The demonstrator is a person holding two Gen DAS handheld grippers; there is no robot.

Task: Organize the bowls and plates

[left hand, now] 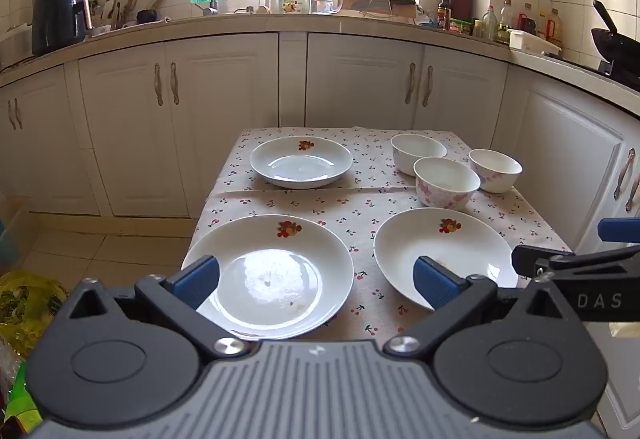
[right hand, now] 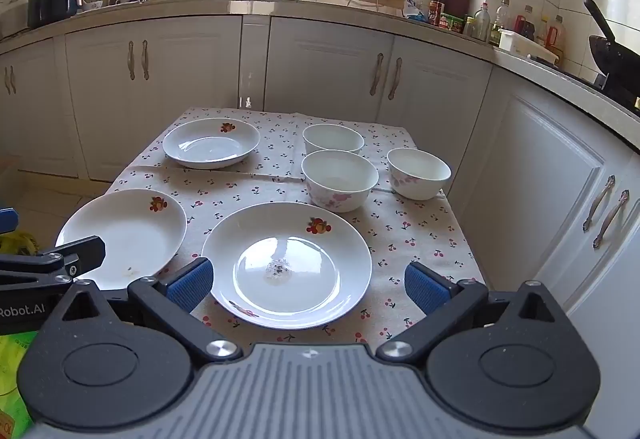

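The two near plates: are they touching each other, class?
Apart. The right wrist view shows a strip of cherry-print tablecloth between the near left plate and the near right plate.

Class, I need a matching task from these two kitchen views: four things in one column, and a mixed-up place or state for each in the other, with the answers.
Column 1
1. far plate
2. plain white bowl
3. left gripper
4. wok

Column 2
A. on the stove at the right
B. open, above the near left plate
C. back left of the table
D. behind a pink-flowered bowl

Pairs: 1-C, 2-D, 3-B, 4-A
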